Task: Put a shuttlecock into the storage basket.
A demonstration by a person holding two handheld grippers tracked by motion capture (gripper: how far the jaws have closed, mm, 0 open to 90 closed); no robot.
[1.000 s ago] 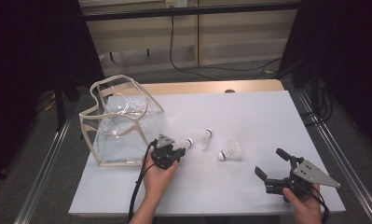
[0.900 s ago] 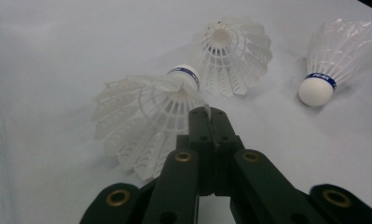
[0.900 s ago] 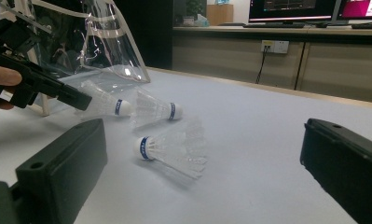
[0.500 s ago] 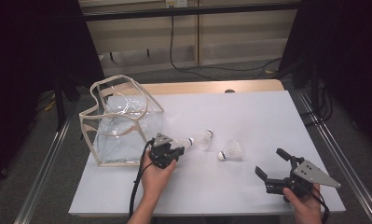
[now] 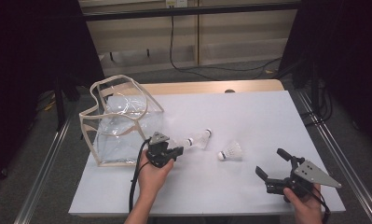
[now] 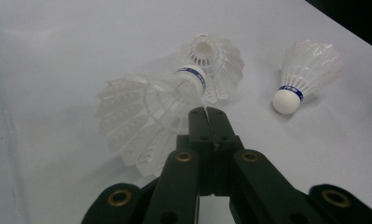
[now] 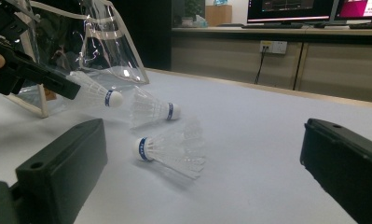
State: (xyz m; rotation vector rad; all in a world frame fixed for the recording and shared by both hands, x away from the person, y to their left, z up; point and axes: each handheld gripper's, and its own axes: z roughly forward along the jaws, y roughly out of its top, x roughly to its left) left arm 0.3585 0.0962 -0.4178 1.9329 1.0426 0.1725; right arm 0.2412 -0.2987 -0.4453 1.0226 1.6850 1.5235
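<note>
Three white shuttlecocks with blue-banded corks are on the white table [image 5: 249, 116]. My left gripper [image 5: 178, 150] [image 6: 206, 112] is shut on the feather skirt of one shuttlecock [image 5: 184, 143] [image 6: 141, 116] [image 7: 93, 93], held low over the table beside the clear bag. A second shuttlecock [image 5: 203, 137] [image 6: 216, 60] [image 7: 151, 109] lies just beyond its cork. The third shuttlecock [image 5: 231, 151] [image 6: 305, 70] [image 7: 169, 147] lies on its side further right. Near the front right edge, my right gripper [image 5: 271, 162] is open with nothing in it and faces that third shuttlecock.
A clear plastic bag [image 5: 120, 121] [image 7: 104, 42] with beige trim stands open at the table's left, close behind the left gripper. Metal rails run along both sides of the table. A wooden strip [image 5: 211, 87] borders the far edge.
My left gripper has drifted slightly left toward the bag with the shuttlecock in it. The right gripper and the other two shuttlecocks have stayed put.
</note>
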